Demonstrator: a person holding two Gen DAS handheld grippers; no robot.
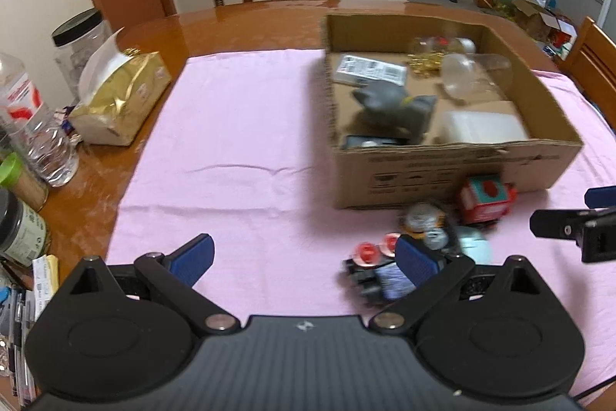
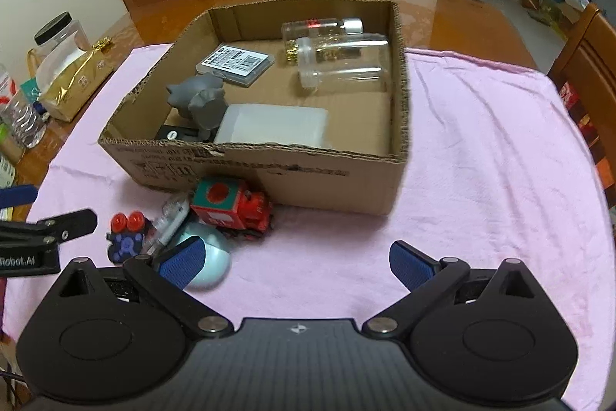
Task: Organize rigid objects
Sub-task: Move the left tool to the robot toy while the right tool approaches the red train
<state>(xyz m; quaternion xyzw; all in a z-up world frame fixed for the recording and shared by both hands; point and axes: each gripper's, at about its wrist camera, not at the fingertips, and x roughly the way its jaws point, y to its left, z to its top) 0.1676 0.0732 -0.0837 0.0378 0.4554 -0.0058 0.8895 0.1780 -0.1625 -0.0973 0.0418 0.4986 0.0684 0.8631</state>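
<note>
A cardboard box (image 2: 269, 176) sits on the cloth (image 2: 481, 160) — a toy train (image 2: 235, 207) and small toys (image 2: 127, 237) lie just before it.

Left wrist view looks forward from low over the pink cloth (image 1: 238, 141), the cardboard box (image 1: 454, 164) ahead to its right. Right wrist view faces the same box (image 2: 308, 180) nearer, ahead-left; both share the toys before it

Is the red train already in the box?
No, the red train sits on the pink cloth outside the box.
</note>
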